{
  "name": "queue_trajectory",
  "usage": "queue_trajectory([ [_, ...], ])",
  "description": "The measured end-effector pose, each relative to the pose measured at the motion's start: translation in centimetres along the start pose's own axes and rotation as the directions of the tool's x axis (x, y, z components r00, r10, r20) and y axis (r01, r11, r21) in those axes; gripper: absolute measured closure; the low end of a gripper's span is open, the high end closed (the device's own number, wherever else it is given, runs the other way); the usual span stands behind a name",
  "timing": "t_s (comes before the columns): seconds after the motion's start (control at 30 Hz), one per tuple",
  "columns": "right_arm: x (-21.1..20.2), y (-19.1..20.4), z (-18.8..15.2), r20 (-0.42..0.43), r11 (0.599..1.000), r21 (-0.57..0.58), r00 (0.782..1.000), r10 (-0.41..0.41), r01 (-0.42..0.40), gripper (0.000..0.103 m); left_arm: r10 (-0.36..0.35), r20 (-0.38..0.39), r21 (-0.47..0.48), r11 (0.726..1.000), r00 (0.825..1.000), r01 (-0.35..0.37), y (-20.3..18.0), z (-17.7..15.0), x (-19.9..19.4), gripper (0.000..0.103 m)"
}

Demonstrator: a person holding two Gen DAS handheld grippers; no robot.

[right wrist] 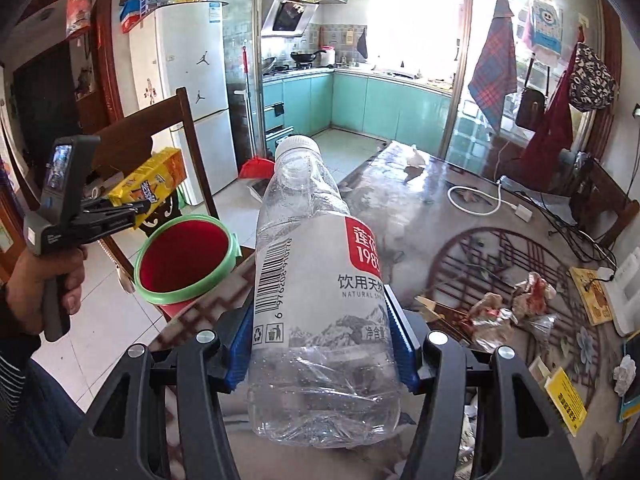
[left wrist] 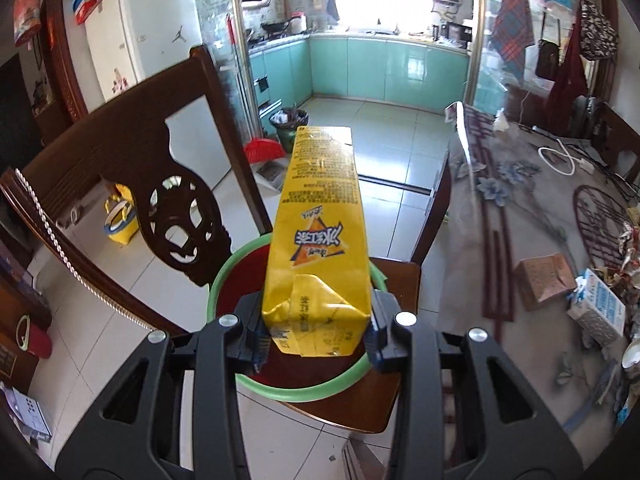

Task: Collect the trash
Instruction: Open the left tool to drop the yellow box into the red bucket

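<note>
Both hands loaded for one trip to the bin. My left gripper (left wrist: 316,344) had its jaws closed about a third of the way onto the crumpled bottom end of a yellow drink carton (left wrist: 320,240), so the long body stuck out ahead, directly above the mouth of the red bin with a green rim (left wrist: 304,390); I judged this let the carton fall straight in once released. The bin stood on the seat of a wooden chair (left wrist: 132,152) drawn up beside the table (left wrist: 520,208), presumably to keep it within reach of the litter. My right gripper (right wrist: 322,344) had its jaws roughly half open around the lower body of an empty plastic bottle (right wrist: 316,280), cap pointing away, pads pressing its labelled sides; the bottle hung over the table edge, near the bin but not yet above it. In the right wrist view, a hand (right wrist: 44,280) gripped the left tool's handle. Crumpled wrappers (right wrist: 508,308) lay further along the table, uncollected.
</note>
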State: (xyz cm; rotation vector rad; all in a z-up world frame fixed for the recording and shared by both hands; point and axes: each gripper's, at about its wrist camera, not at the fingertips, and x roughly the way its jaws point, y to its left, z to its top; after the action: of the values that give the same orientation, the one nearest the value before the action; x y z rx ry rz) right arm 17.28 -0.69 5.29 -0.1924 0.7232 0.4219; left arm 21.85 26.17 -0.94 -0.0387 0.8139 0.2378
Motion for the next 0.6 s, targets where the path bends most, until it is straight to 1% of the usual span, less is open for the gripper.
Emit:
queue_trajectory([
  [0.13,1.8,2.4,1.6,-0.002,0.999,-0.037,1.0,0.02,-0.02,0.047,-0.02,-0.076,-0.067,0.998,0.997,0.015,2.0,-0.4,3.0,0.067],
  [0.23,3.1,3.8,2.5,-0.003,0.998,-0.045,0.999,0.032,-0.032,0.047,-0.03,-0.102,-0.095,0.995,0.994,0.02,2.6,-0.4,4.2,0.066],
  [0.27,3.7,4.3,2.8,-0.007,0.998,-0.047,0.999,0.036,-0.036,0.047,-0.034,-0.102,-0.102,0.994,0.994,0.023,2.6,-0.3,4.2,0.062],
  [0.3,4.1,4.6,2.9,-0.012,0.998,-0.046,0.999,0.039,-0.04,0.047,-0.039,-0.091,-0.107,0.994,0.995,0.03,2.6,0.0,4.0,0.053],
  [0.33,4.6,4.8,2.9,-0.018,0.998,-0.046,0.999,0.045,-0.045,0.047,-0.045,-0.075,-0.11,0.993,0.996,0.036,2.6,0.3,3.8,0.049],
  [0.37,5.2,5.3,3.1,-0.025,0.998,-0.047,0.999,0.049,-0.05,0.047,-0.047,-0.06,-0.115,0.993,0.997,0.04,2.6,0.7,3.5,0.039],
  [0.4,5.4,5.4,3.1,-0.028,0.997,-0.05,0.998,0.052,-0.054,0.047,-0.047,-0.044,-0.121,0.992,0.998,0.041,2.6,1.0,3.3,0.032],
  [0.5,6.7,6.5,3.6,-0.041,0.996,-0.064,0.997,0.067,-0.07,0.047,-0.031,0.001,-0.142,0.989,1.0,0.031,3.3,1.9,2.1,0.022],
  [0.6,8.3,8.4,4.4,-0.051,0.992,-0.081,0.994,0.097,-0.101,0.047,0.01,0.058,-0.19,0.982,0.998,0.001,4.7,2.7,0.3,0.015],
])
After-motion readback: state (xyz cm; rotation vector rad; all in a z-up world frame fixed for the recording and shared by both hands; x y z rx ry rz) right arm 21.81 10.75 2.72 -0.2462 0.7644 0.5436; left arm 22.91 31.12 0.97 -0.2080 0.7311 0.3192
